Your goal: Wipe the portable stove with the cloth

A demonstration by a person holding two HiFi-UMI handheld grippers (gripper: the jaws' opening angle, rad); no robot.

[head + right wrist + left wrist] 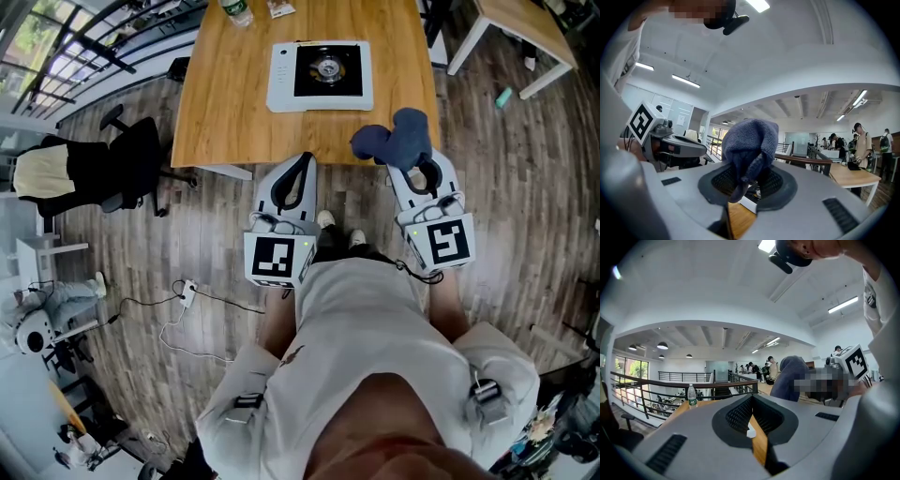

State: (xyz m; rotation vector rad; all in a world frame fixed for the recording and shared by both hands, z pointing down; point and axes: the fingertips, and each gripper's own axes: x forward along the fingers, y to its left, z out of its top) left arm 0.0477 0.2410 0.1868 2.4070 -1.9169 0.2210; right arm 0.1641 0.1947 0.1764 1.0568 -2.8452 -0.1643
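The portable stove, white with a black burner panel, lies flat on the wooden table, toward its far middle. A dark blue cloth bunches out of my right gripper, which is shut on it just over the table's near edge. In the right gripper view the cloth rises from between the jaws of my right gripper and hides the fingertips. My left gripper is shut with nothing in it, level with the table's near edge. In the left gripper view my left gripper points across the tabletop.
A plastic water bottle stands at the table's far edge. A black office chair sits on the floor to the left, and a white table stands at the far right. Cables trail over the wooden floor at the left.
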